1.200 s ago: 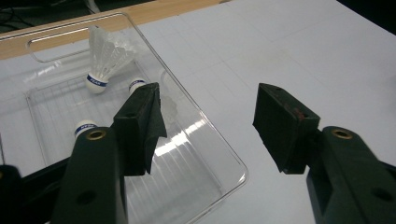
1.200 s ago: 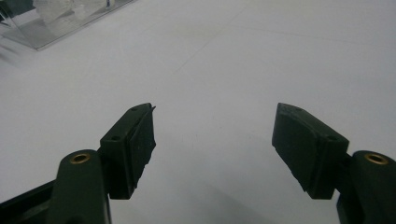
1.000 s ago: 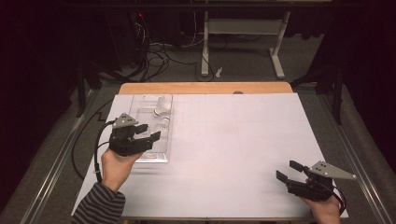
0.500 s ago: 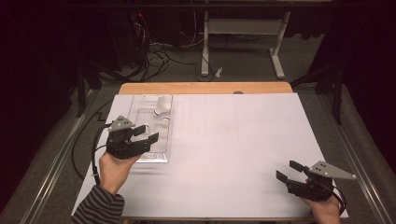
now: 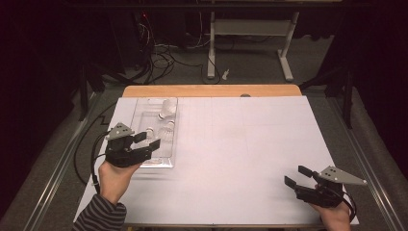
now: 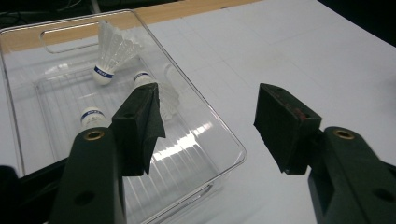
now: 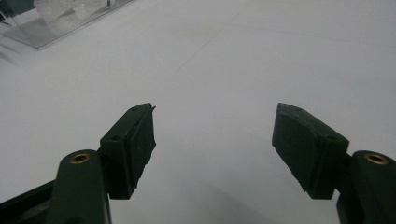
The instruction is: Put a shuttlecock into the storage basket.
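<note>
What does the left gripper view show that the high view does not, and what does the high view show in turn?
Left gripper view: blue bands on the shuttlecocks' cork heads, and the handle slot in the clear plastic bin.

High view: the right gripper, open above the white table cover; also the floor cables.

Both: the open left gripper at the bin's near end.

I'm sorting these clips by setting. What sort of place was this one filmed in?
Probably a lab or workshop recording bench: a white-covered table in a dark room, loose cables on the floor behind it, and a white desk frame farther back.
</note>
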Demonstrator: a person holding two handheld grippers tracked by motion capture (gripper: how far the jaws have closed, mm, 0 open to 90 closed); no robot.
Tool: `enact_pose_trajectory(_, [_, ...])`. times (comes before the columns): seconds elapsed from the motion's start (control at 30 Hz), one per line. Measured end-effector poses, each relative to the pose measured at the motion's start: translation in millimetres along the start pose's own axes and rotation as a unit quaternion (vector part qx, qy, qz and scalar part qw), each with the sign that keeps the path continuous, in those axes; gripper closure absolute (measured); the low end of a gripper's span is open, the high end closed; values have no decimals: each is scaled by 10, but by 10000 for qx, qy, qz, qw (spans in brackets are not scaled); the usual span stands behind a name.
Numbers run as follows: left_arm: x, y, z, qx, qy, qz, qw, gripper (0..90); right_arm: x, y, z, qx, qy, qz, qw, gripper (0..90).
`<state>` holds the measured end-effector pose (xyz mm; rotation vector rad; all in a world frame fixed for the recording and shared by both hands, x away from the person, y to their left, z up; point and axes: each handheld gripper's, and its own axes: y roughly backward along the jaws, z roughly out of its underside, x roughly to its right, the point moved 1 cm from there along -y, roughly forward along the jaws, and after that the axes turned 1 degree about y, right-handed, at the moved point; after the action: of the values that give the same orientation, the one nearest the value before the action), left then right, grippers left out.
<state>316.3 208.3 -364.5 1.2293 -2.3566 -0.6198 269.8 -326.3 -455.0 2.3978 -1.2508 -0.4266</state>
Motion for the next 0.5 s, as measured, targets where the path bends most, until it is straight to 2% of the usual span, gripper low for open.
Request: enact_pose_trajectory(0.5, [-36,66,55,45,38,-39,10000,410,1,2,0,0,9,-1,10000,303])
